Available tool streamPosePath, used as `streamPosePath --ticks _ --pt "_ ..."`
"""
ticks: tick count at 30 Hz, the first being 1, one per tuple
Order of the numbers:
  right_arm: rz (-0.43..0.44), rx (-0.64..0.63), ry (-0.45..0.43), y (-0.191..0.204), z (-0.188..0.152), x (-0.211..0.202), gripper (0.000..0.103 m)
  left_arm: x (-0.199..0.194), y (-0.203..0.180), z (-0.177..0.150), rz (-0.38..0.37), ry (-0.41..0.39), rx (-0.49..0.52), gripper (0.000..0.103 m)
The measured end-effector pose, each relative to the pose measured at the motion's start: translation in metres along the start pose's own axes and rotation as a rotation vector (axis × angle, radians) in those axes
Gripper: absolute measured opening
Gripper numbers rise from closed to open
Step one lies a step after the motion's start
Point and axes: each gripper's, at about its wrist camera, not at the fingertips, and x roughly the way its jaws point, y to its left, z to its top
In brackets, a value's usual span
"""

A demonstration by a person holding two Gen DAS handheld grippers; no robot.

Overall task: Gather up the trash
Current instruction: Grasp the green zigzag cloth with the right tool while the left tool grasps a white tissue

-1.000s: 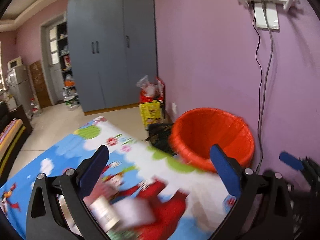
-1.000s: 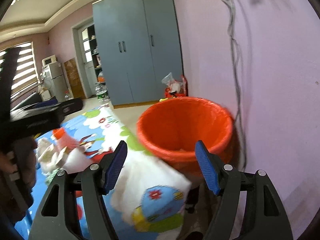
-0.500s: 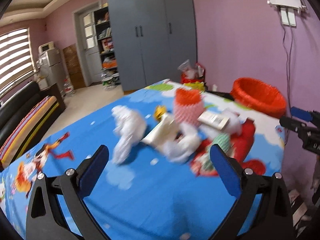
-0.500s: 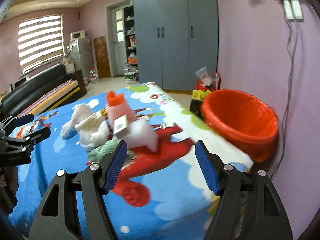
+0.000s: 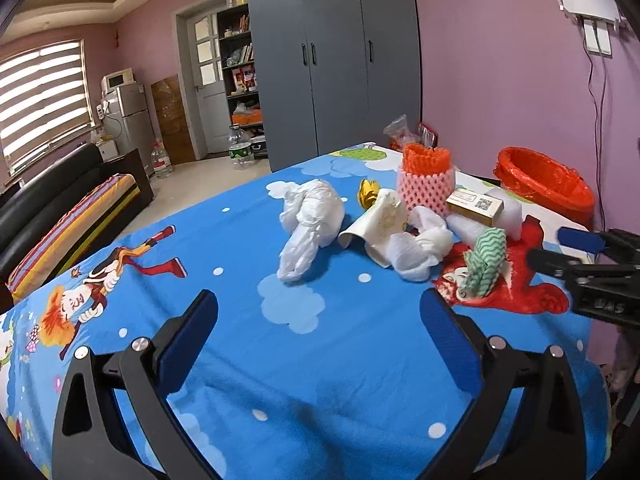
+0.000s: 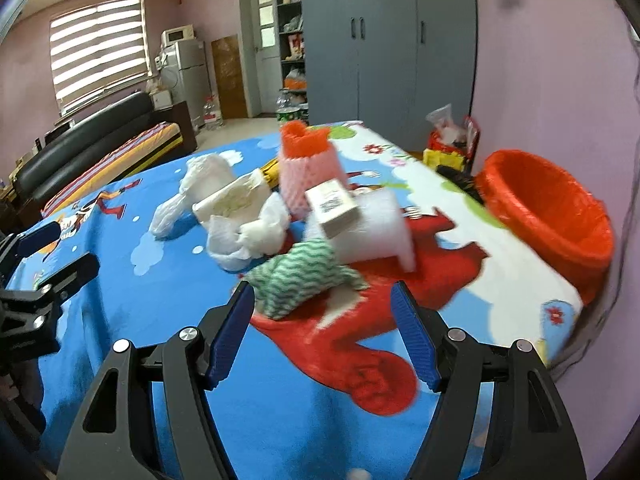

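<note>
A heap of trash lies on the blue cartoon tablecloth [image 5: 240,264]: a white plastic bag [image 5: 310,220], a paper cup [image 5: 376,220], a pink and orange foam net [image 5: 426,184], a small cardboard box [image 5: 474,204], white foam [image 6: 376,236] and a green zigzag cloth [image 6: 304,280]. The red-lined bin [image 6: 548,216] stands off the table's right side. My left gripper [image 5: 320,300] is open over bare cloth, short of the white bag. My right gripper [image 6: 322,292] has its jaws opening; the green cloth lies just at its fingertips, untouched.
A purple wall with hanging cables [image 5: 596,92] runs close behind the bin. A grey wardrobe [image 5: 340,52] and bags on the floor [image 6: 452,140] are beyond the table. A black sofa [image 5: 52,208] is at the left. The right gripper shows at the left view's right edge.
Both views have swung from the red bin to the trash heap. Both grippers have come lower and closer to the table, and both remain open and empty.
</note>
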Motion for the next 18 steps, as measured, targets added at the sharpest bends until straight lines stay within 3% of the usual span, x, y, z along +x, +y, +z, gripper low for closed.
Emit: streamPosePath --ticks 4,14,16,18 --pt "0.015 0.033 0.021 0.010 0.006 0.025 0.072 -0.003 0.003 -0.004 0.017 0.014 0.007 0.098" --pt "-0.059 0.023 0.152 0.023 0.010 0.078 0.071 -0.012 0.011 -0.010 0.039 0.012 -0.019 0.098" --pt "-0.057 0.005 0.155 0.025 0.009 0.078 0.051 -0.011 0.011 -0.010 0.033 0.012 -0.018 0.098" --pt "-0.049 -0.006 0.159 0.026 0.006 0.077 0.043 -0.012 0.010 -0.010 0.028 0.011 -0.018 0.098"
